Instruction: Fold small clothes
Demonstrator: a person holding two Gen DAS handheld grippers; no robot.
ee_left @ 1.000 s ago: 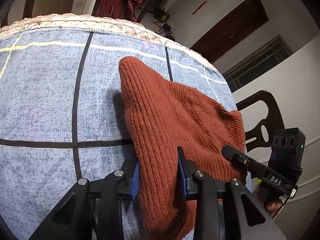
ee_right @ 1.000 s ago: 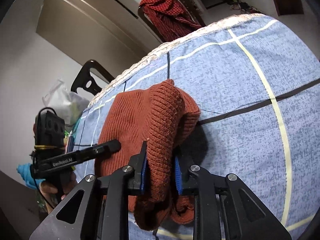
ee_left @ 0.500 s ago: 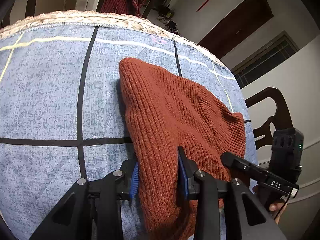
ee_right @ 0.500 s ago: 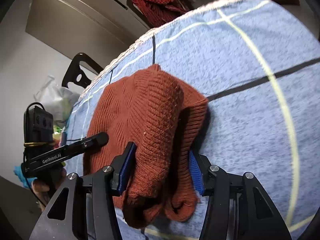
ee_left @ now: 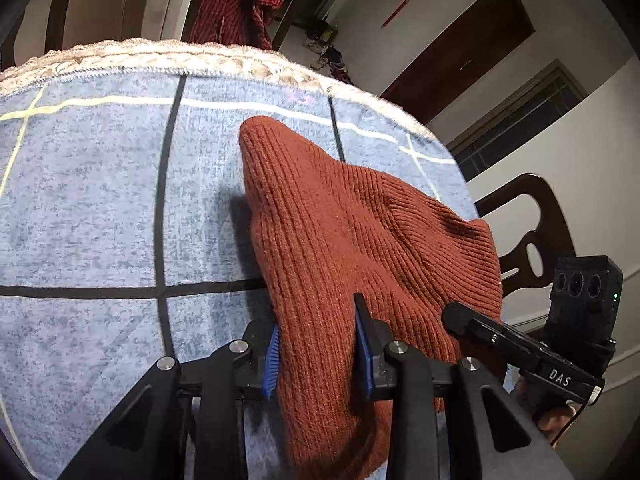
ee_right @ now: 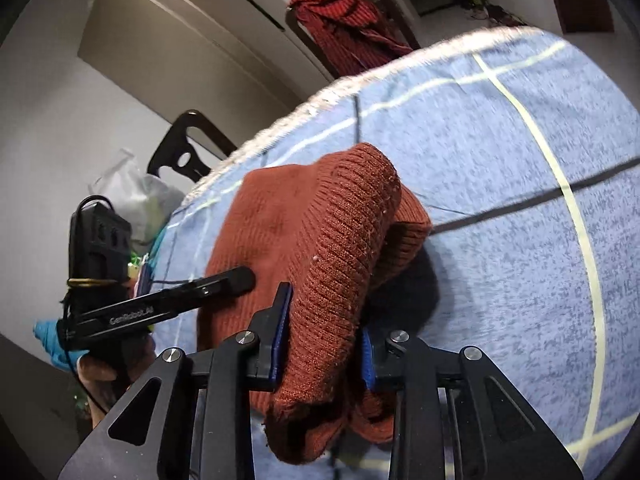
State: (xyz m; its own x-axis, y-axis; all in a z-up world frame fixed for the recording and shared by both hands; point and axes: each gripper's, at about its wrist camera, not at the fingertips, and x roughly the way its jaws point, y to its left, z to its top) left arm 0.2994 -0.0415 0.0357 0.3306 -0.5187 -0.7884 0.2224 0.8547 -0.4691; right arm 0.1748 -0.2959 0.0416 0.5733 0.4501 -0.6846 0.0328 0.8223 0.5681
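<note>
A rust-brown knitted garment (ee_left: 352, 240) lies on a blue checked tablecloth (ee_left: 100, 220). My left gripper (ee_left: 316, 344) has its jaws around the garment's near edge, with the knit filling the gap between the blue pads. My right gripper (ee_right: 324, 344) holds a thick ribbed fold of the same garment (ee_right: 340, 248) between its pads, raised above the cloth (ee_right: 520, 240). The right gripper's body (ee_left: 532, 352) shows at the right of the left wrist view. The left gripper's body (ee_right: 168, 304) shows at the left of the right wrist view.
The table's far edge has a beige braided trim (ee_left: 200, 60). A dark wooden chair (ee_left: 532, 224) stands beside the table. A red checked cloth (ee_right: 344, 12) hangs over another chair behind it. A plastic bag (ee_right: 136, 200) sits near the chair (ee_right: 184, 152) at left.
My right gripper opened wide half a second ago and has now narrowed again on the ribbed fold. My left gripper kept its hold on the near edge and shifted little.
</note>
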